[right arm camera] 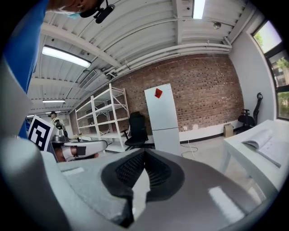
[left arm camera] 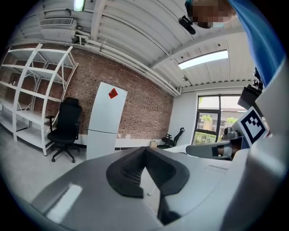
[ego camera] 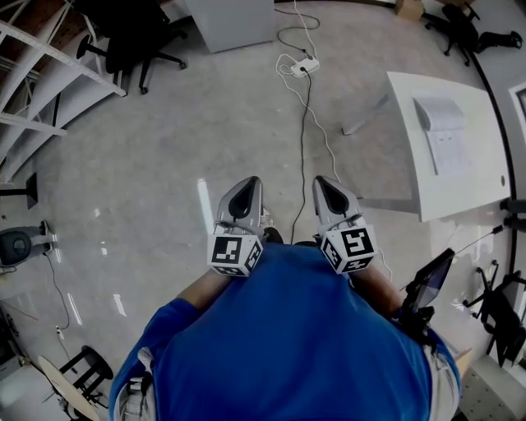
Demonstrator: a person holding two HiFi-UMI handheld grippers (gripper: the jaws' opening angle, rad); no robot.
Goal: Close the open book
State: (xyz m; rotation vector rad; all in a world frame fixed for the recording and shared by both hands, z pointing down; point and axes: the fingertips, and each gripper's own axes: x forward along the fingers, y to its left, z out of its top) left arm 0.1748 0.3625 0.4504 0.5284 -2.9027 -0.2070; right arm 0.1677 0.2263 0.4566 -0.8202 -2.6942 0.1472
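Note:
The open book (ego camera: 444, 136) lies flat on a white table (ego camera: 411, 185) at the right of the head view, pages up. It also shows at the right edge of the right gripper view, as the book (right arm camera: 266, 142) on the table (right arm camera: 246, 164). My left gripper (ego camera: 250, 184) and right gripper (ego camera: 322, 182) are held side by side over the floor, in front of a blue shirt and well left of the table. Both are shut with nothing between the jaws. The left gripper (left arm camera: 145, 150) and the right gripper (right arm camera: 144, 154) each show pads meeting at the tip.
A white cabinet (ego camera: 230, 20) stands at the far wall, with a black office chair (ego camera: 131, 37) and white shelving (ego camera: 33, 82) to its left. A power strip (ego camera: 302, 67) and its cable run across the floor towards me. Another chair (ego camera: 460, 29) stands beyond the table.

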